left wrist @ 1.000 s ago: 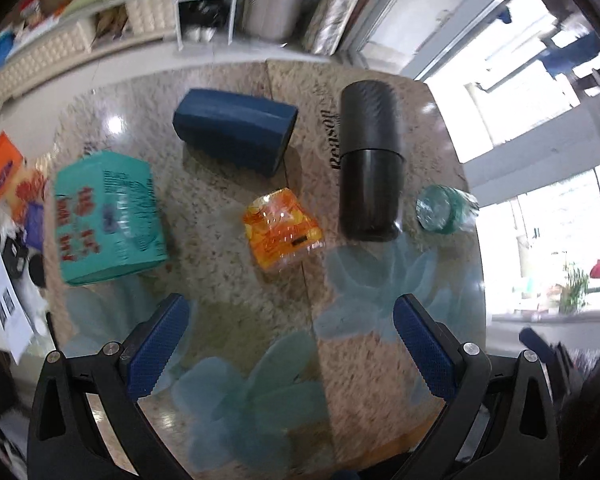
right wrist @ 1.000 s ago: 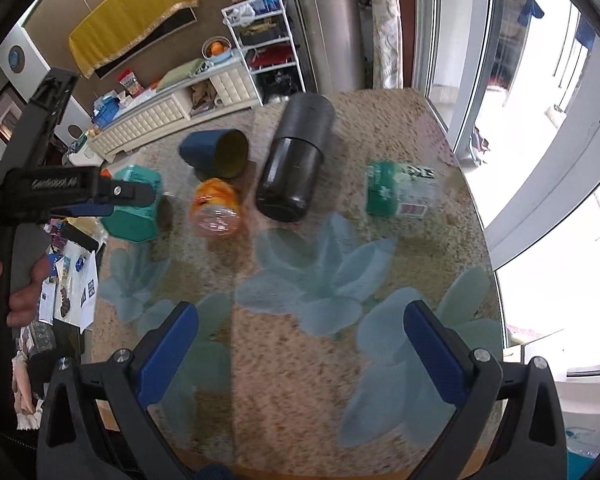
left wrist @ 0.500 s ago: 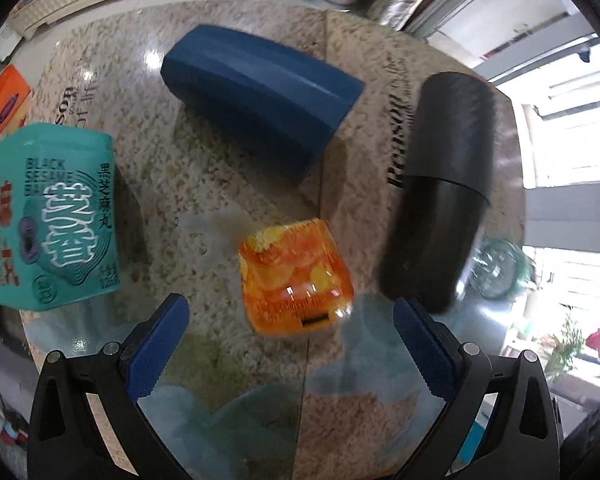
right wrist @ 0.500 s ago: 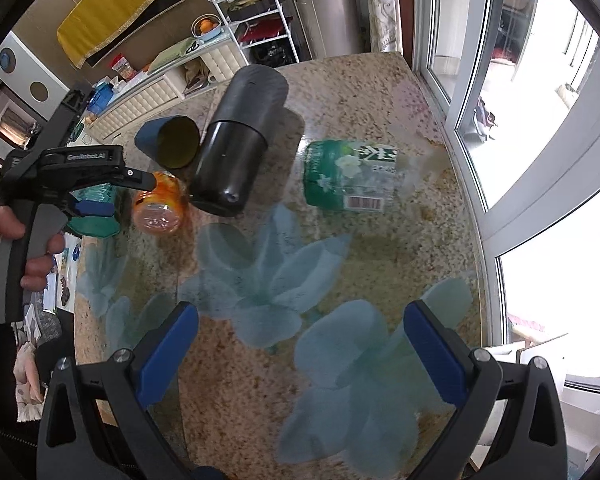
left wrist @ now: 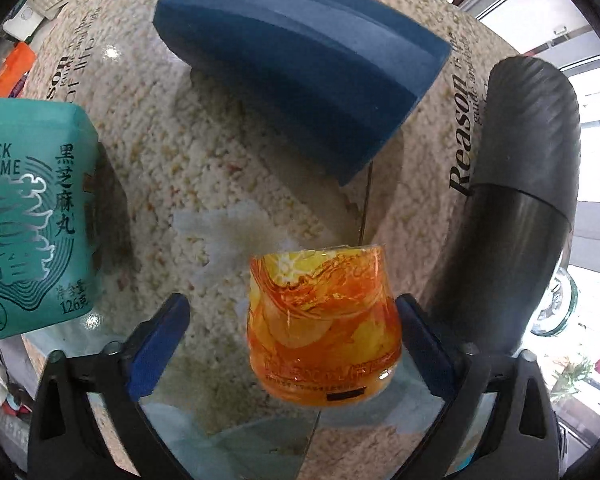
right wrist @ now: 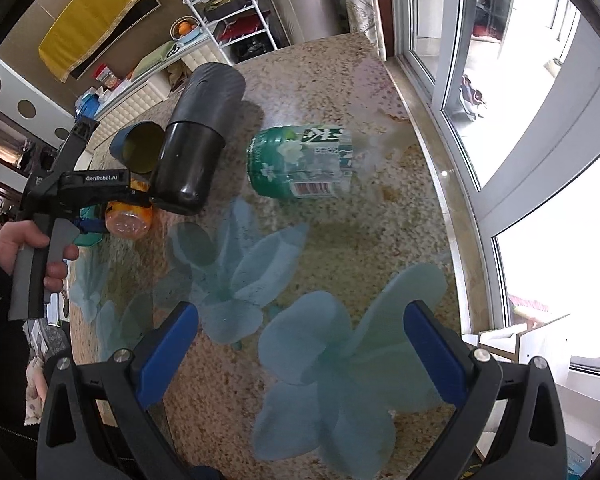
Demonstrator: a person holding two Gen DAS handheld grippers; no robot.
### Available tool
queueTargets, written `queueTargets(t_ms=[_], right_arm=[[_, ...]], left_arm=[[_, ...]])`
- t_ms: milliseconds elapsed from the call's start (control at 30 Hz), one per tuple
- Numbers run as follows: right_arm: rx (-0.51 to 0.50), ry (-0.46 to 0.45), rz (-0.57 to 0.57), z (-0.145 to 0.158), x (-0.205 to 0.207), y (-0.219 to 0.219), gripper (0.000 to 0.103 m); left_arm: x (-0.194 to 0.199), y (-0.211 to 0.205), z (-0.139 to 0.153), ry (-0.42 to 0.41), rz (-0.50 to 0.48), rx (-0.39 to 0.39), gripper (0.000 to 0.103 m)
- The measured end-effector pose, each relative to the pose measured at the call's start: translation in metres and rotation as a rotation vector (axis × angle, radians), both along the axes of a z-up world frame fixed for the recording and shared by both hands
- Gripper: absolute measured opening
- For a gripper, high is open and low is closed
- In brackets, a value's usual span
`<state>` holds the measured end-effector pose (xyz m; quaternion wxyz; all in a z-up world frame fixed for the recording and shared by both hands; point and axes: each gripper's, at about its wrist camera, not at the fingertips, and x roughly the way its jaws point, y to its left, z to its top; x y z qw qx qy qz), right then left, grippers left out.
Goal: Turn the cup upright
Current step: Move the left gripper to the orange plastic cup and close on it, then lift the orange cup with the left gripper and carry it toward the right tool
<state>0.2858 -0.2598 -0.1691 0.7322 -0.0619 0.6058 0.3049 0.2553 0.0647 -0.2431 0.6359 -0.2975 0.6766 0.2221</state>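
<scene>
A blue cup (left wrist: 300, 64) lies on its side on the speckled table, its mouth toward the right; it also shows in the right wrist view (right wrist: 138, 152). My left gripper (left wrist: 292, 340) is open, low over the table, with an orange jar (left wrist: 324, 324) between its fingers, near the right finger. The cup lies beyond the jar. My right gripper (right wrist: 300, 352) is open and empty over the flower pattern, far from the cup.
A black flask (left wrist: 520, 208) lies on its side to the right of the cup. A teal sesame box (left wrist: 32, 224) lies at the left. A green bottle (right wrist: 300, 168) lies by the window-side table edge (right wrist: 448, 208).
My left gripper has moved forward and down, so the orange jar now sits between its fingers and the cup looms larger. My right gripper has drifted slightly toward the green bottle.
</scene>
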Motion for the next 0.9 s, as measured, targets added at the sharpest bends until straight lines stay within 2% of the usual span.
queueTargets(t_ms=[67,167,200,567,900], right_arm=[[0.000,-0.002,-0.004,0.002,-0.001,-0.002,0.103],[0.001,-0.006,-0.009,0.003,-0.004,-0.003,0.103],[0.001,-0.008,-0.010,0.003,-0.005,-0.003,0.103],[0.007,-0.033,-0.016,0.008,-0.024,0.009,0.103],[0.025,-0.090,-0.040,0.030,-0.074,0.018,0.103]], left_arm=[[-0.002,0.000,-0.005,0.015,-0.007,0.004,0.087],[-0.006,-0.004,-0.016,0.034,-0.016,-0.014,0.073],[-0.009,-0.005,-0.018,0.039,-0.019,-0.016,0.071],[-0.057,0.007,-0.012,-0.056,-0.035,-0.063,0.071],[-0.107,0.014,-0.016,-0.146,-0.109,-0.078,0.071]])
